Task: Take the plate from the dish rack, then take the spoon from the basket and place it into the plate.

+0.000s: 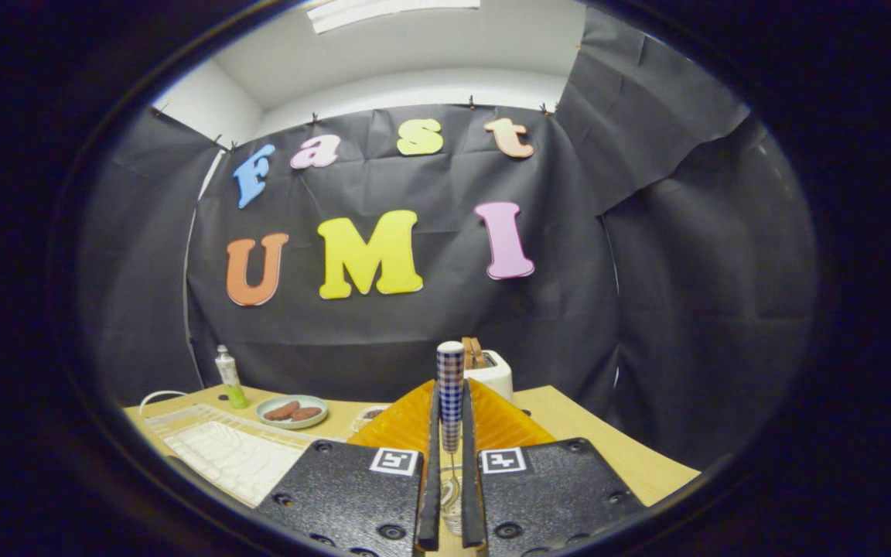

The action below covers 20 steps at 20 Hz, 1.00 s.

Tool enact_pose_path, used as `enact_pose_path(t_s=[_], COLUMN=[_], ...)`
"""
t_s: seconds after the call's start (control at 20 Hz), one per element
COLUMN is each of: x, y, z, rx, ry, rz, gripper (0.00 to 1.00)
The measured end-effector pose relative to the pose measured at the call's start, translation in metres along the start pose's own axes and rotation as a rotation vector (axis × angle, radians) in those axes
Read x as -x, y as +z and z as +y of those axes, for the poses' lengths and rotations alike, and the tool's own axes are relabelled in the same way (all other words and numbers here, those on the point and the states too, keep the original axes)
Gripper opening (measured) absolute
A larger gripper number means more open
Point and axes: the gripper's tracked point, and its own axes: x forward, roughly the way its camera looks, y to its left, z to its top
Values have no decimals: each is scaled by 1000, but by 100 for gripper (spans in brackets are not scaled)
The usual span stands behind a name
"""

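The tabletop (592, 433) carries a white rack (221, 452) to the left, with an orange plate (492, 422) just ahead of the fingers. A white toaster (496, 373) stands beyond the plate. A small dish (291, 411) and a bottle (229, 377) stand beyond the rack. The tool (451, 433), level and facing the wall, is clenched on the spoon (450, 394), which stands upright, checked handle up, long axis vertical, between both fingers.
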Motion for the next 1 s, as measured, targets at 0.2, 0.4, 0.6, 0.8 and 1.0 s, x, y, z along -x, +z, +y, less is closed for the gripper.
enact_pose_path(t_s=[0.2,0.4,0.6,0.8,1.0], x=[37,72,117,160,205], y=[24,24,6,-23,-57], z=[26,65,114,163,212], rx=[-4,10,44,76,136], ry=[22,78,136,188,230], rz=[-20,13,20,13,3], gripper=[16,15,15,15,15])
